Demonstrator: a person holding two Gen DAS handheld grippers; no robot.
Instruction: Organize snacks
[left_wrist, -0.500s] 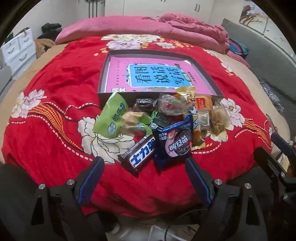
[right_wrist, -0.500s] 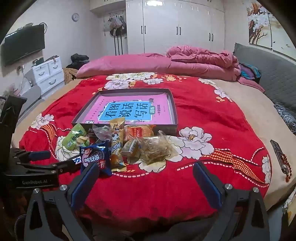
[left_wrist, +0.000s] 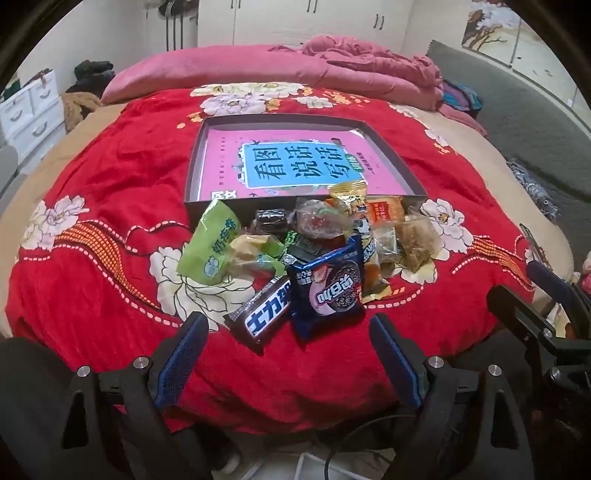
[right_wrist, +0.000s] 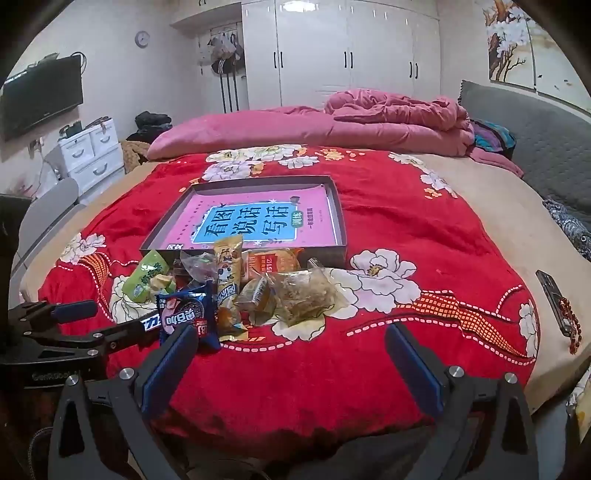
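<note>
A pile of wrapped snacks lies on the red flowered blanket (left_wrist: 110, 192) in front of a shallow dark box (left_wrist: 192, 173) lined with a pink book (left_wrist: 295, 166). In the pile are a blue cookie packet (left_wrist: 328, 288), a black chocolate bar (left_wrist: 264, 314), a green packet (left_wrist: 212, 245) and a clear bag (left_wrist: 417, 240). My left gripper (left_wrist: 288, 354) is open and empty just short of the bar and the blue packet (right_wrist: 184, 314). My right gripper (right_wrist: 291, 365) is open and empty, nearer than the clear bag (right_wrist: 306, 291). The box (right_wrist: 341, 218) shows behind the pile.
A pink quilt (right_wrist: 369, 122) is heaped at the far end of the bed. A remote and red beads (right_wrist: 557, 306) lie at the bed's right edge. White drawers (right_wrist: 92, 151) and a wall TV (right_wrist: 40, 96) stand left. The left gripper (right_wrist: 70, 325) shows in the right wrist view.
Both grippers have risen and moved slightly closer to the bed; the snack pile and box have not moved.
</note>
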